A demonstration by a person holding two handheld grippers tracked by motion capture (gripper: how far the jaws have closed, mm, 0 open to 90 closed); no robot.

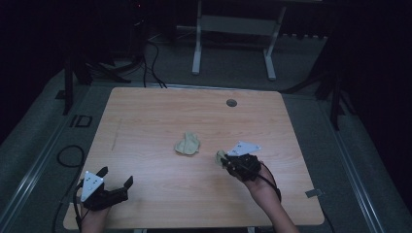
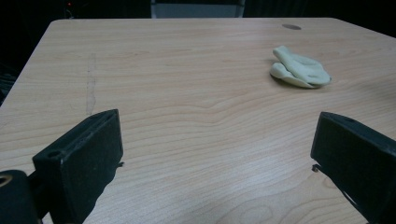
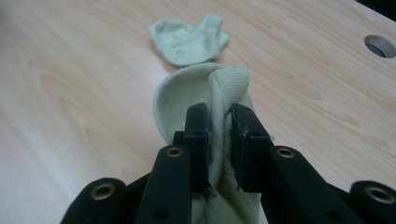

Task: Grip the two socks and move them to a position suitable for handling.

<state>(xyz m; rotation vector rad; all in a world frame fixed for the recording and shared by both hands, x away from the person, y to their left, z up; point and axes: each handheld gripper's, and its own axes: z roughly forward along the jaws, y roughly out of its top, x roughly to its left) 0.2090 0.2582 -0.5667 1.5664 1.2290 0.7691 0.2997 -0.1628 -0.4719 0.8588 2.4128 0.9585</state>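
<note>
I have two pale green socks to deal with. One sock [image 3: 219, 93] is pinched in my right tongs [image 3: 219, 135], hanging just above the surface toward its near right part; the other sock [image 1: 187, 144] lies crumpled near the middle of the surface [image 1: 145, 116], close beside the held one but apart from it. Knit fabric: I judge it light, limp, not slippery and not fragile; it will sag and fold from whatever point I hold. Best hold looks like a cuff or a bunched fold, as with the gathered edge now between the pads. Right tongs: nearly together, clamped on that fold of sock. Left tongs [image 1: 115, 175]: jaws wide apart, holding and touching nothing, resting by the near left corner of the surface.
</note>
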